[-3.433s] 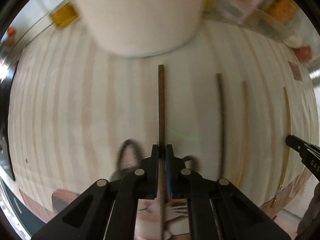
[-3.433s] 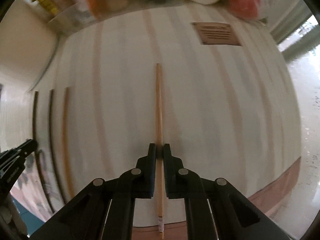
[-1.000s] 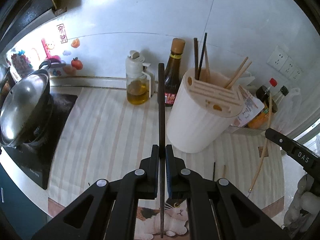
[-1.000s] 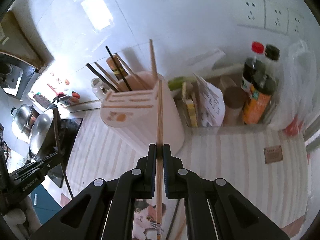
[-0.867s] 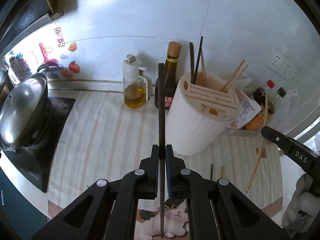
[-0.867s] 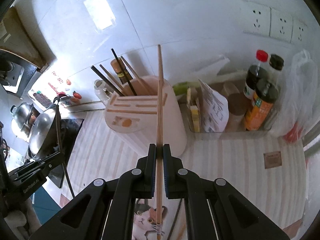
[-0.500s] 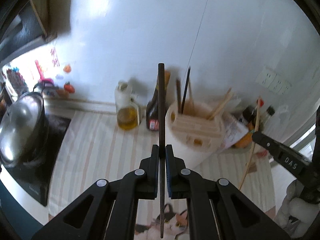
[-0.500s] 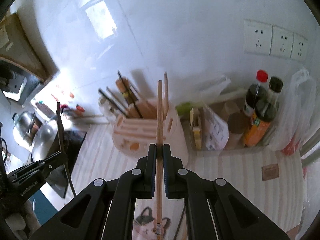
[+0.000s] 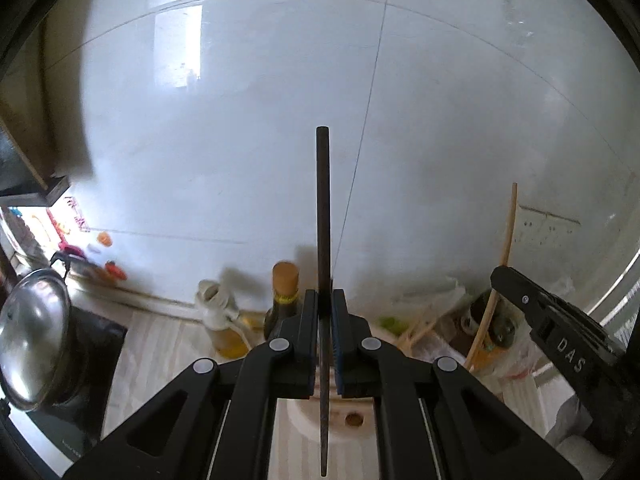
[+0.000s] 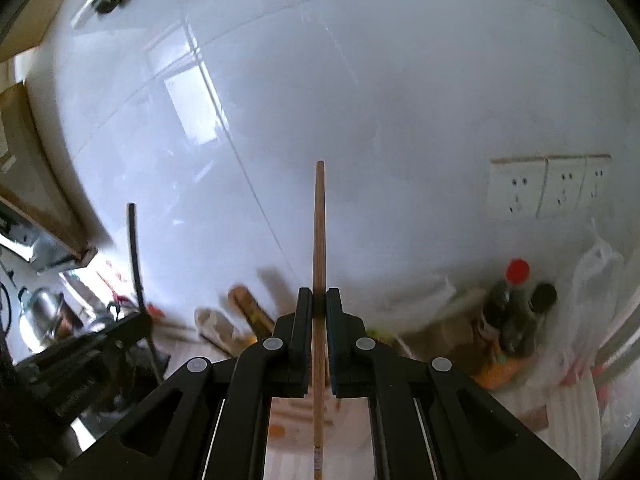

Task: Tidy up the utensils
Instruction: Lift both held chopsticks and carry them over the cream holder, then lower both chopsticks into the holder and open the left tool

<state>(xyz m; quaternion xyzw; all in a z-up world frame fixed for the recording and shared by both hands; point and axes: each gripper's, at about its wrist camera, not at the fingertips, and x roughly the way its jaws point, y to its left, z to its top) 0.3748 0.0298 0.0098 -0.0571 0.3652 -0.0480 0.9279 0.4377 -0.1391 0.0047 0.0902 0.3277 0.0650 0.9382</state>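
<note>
My left gripper (image 9: 323, 300) is shut on a dark chopstick (image 9: 322, 200) that stands up along the fingers against the white wall. My right gripper (image 10: 319, 300) is shut on a light wooden chopstick (image 10: 319, 220), held the same way. Low between each pair of fingers shows the top of the white utensil holder (image 9: 300, 416) (image 10: 296, 420), with several chopsticks (image 9: 420, 326) leaning in it. In the left wrist view, the right gripper (image 9: 498, 276) is at the right with its light chopstick (image 9: 507, 232). In the right wrist view, the left gripper (image 10: 144, 320) is at the left with its dark chopstick (image 10: 135, 248).
A lidded wok (image 9: 32, 336) sits on a black stove at the left. An oil bottle (image 9: 224, 328) and a dark sauce bottle (image 9: 285, 292) stand against the wall. Right of the holder are sauce bottles (image 10: 516, 312), a plastic bag (image 10: 592, 300) and wall sockets (image 10: 552, 188).
Both grippers have risen and tipped upward with their chopsticks. The holder has dropped to the bottom of both views, and the wall now fills most of each.
</note>
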